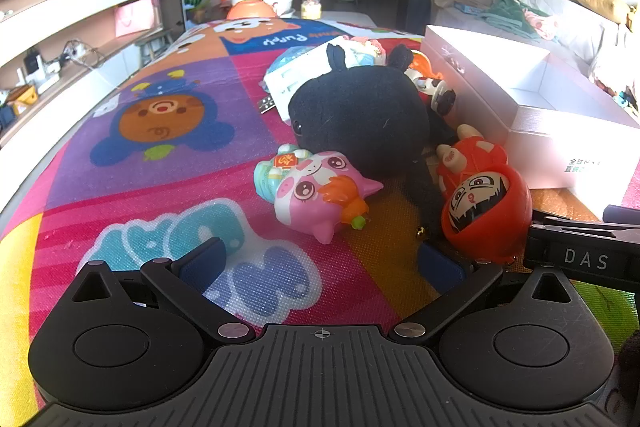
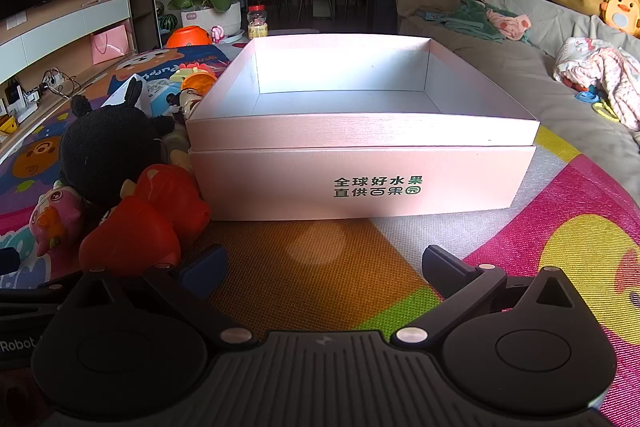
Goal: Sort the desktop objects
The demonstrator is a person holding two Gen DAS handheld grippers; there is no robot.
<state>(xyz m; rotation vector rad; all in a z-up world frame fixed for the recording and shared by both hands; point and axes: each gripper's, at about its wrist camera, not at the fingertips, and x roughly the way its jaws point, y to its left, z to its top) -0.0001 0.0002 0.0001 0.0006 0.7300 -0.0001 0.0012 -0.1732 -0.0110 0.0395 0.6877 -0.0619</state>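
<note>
My left gripper (image 1: 320, 259) gapes wide, empty, before the pink pig toy (image 1: 316, 193) on the mat: hard, slick plastic, light; I'd pinch its body. The right gripper (image 2: 324, 267), equally spread, faces the empty box (image 2: 360, 155).

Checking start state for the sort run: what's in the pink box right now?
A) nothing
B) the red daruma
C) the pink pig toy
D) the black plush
A: the right wrist view shows the pink box with a bare white floor; the toys all lie on the mat to its left.
</note>
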